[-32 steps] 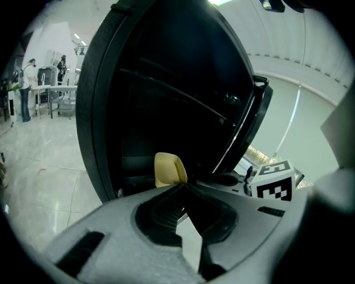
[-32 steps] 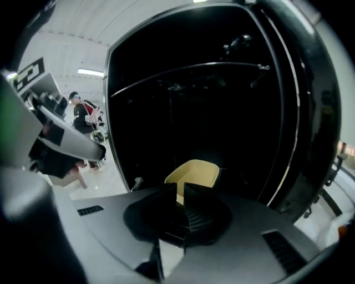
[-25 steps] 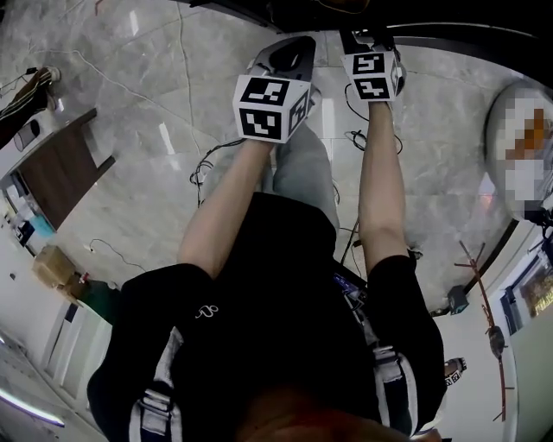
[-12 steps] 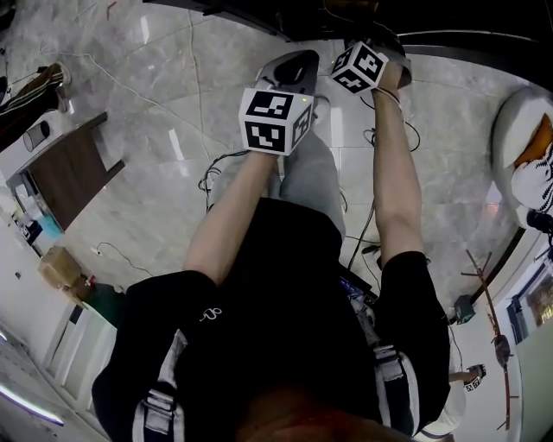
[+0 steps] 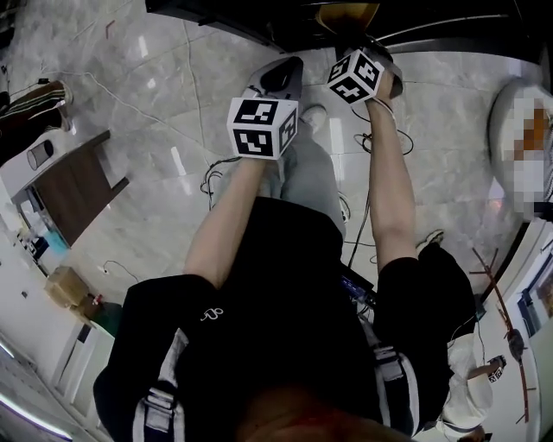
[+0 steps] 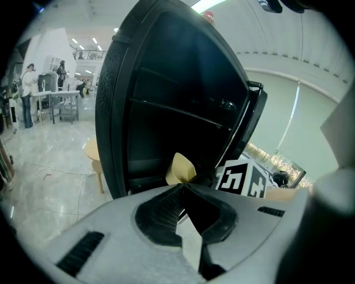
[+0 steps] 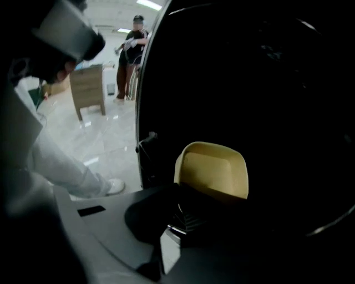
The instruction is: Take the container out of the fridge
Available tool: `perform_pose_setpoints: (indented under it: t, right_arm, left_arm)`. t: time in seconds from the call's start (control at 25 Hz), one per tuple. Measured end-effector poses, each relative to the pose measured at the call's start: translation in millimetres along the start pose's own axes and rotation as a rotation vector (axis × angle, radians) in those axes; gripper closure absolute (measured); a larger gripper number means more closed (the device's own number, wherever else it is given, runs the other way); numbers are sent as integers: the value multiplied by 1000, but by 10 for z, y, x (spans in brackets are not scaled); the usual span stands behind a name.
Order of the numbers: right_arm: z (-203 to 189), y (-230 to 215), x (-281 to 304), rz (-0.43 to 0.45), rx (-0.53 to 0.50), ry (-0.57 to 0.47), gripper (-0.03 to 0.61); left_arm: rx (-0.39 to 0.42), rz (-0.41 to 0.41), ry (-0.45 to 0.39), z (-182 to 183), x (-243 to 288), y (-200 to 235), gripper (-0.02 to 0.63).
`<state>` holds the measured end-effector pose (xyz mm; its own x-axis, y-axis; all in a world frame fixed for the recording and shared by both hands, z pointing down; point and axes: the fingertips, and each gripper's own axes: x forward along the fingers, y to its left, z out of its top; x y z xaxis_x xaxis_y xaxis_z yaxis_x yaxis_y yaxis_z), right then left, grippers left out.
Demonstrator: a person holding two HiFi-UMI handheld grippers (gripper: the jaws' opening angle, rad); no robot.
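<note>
A beige container (image 7: 213, 169) sits low inside the dark open fridge (image 7: 266, 83). My right gripper (image 7: 183, 191) reaches into the fridge and is shut on the container's near rim. In the head view the right gripper (image 5: 363, 43) is at the fridge's (image 5: 251, 22) edge, with the container (image 5: 346, 15) just beyond it. My left gripper (image 6: 183, 186) hangs just outside the fridge (image 6: 166, 100) with its jaws shut and nothing between them; the container (image 6: 180, 168) shows past its tips. From the head view the left gripper (image 5: 278, 76) is left of the right one.
The fridge door (image 6: 252, 111) stands open at the right. Cables (image 5: 216, 168) lie on the marble floor by my feet. A wooden board (image 5: 65, 177) lies at the left. A round stool (image 6: 94, 158), a wooden cabinet (image 7: 89, 89) and a standing person (image 7: 133, 50) are further off.
My right hand has turned and pushed forward into the fridge, and the container now shows at its tip. The left gripper has shifted slightly up and left.
</note>
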<state>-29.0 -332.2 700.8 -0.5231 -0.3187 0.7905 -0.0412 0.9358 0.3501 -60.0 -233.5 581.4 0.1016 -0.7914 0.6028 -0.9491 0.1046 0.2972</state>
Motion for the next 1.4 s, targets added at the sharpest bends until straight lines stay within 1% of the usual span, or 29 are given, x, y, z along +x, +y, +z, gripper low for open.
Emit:
perform_pose_setpoints:
  t: [0.16,0.28,0.48,0.56,0.72,0.76,0.88,0.96,1.08,1.16,1.28,1.4]
  right_arm:
    - [39,92,-328,31,295,-132,563]
    - [-3,102,-576,14,510,-197,563]
    - [-102,60,-1118,-110,752,-267,563]
    - [-56,83,-1339,-122,853,-320,563]
    - [6,43,-1796,-131,1073,-488,563]
    - [-7,29,-1878,-146,1111,-506,563]
    - [-43,-51,-2102,-204,1187,-531,563]
    - [-108,-139,-2286,-262,1211,-554,563]
    - [-362,-287,-2545,-363,1236,-555,563]
    - [-522,-408,-2743,-425,1265,-575,563]
    - [-647,-585,-3037,-507,1272,-609,563]
    - [-692,-741,-3300,-570,1255,-641,563]
  left_arm:
    - [2,-6,-5,34,-37,-31,604]
    - [12,-21,-8,61,-51,-96,604]
    - [36,-51,-12,68,-37,-272,604]
    - [48,-73,-15,82,-34,-364,604]
    - [70,-123,-47,242,-34,-594,604]
    - [75,-130,-54,289,-39,-634,604]
    - [85,-159,-76,435,-14,-761,604]
    - [102,-192,-88,532,12,-908,604]
    - [136,-243,-103,641,6,-1202,604]
    - [160,-279,-118,722,-13,-1408,604]
    - [196,-329,-150,893,-53,-1673,604]
    - [215,-365,-184,1067,-107,-1869,604]
